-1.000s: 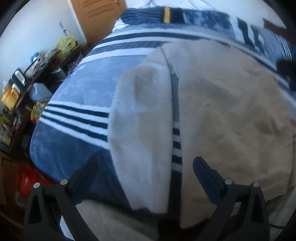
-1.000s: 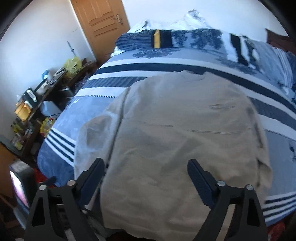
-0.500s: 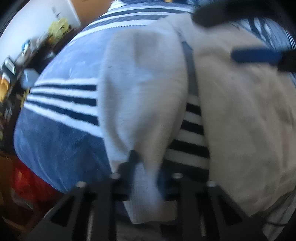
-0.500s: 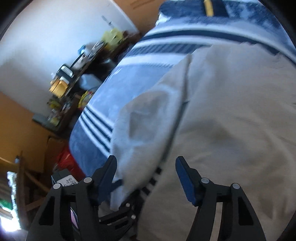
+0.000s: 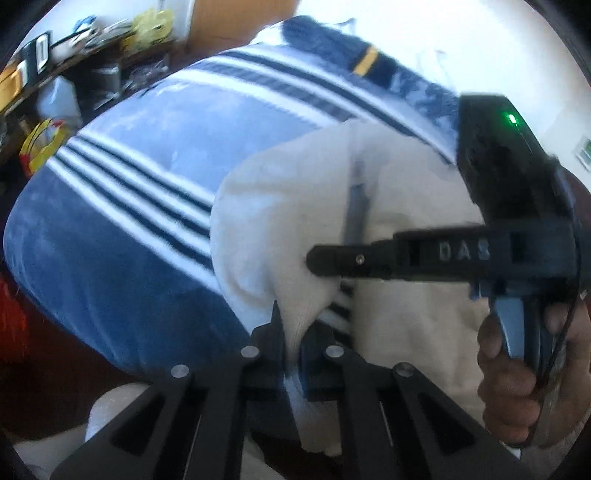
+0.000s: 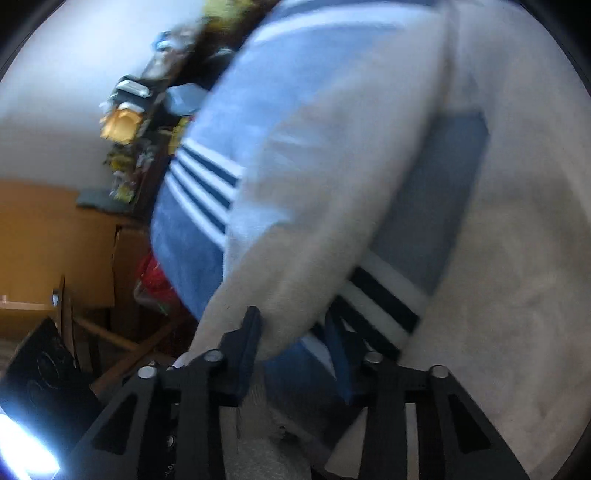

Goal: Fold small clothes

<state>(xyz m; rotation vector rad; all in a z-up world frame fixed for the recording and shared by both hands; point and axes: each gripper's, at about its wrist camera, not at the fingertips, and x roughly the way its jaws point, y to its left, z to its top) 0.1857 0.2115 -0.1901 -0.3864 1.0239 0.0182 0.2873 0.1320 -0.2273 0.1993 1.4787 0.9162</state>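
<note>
A cream knit sweater [image 5: 413,206] lies spread on a bed covered by a blue blanket [image 5: 122,155] with white and dark stripes, and its sleeve [image 5: 269,221] reaches along the sweater's left side toward the bed's near edge. The left gripper [image 5: 291,343] is clenched on the ribbed end of that sleeve — the cloth is pinched tight between its two dark fingers and bunches up just above them. In the left wrist view the right gripper [image 5: 314,258] comes in from the right side, its black tip laid against the sleeve a little farther up than the left one, with the person's hand [image 5: 517,376] wrapped round its handle and a green light glowing on its body. The right wrist view is blurred, yet the sleeve runs down between the right gripper's fingers [image 6: 247,339]; its jaws have just been closing, and now they stand narrow with the sleeve gathered between them, pressing on it. Beyond the bed's left edge stand a cluttered dark shelf [image 5: 74,55] with yellow and white odds and ends, and a wooden door [image 5: 236,18] behind the bed's far corner.
</note>
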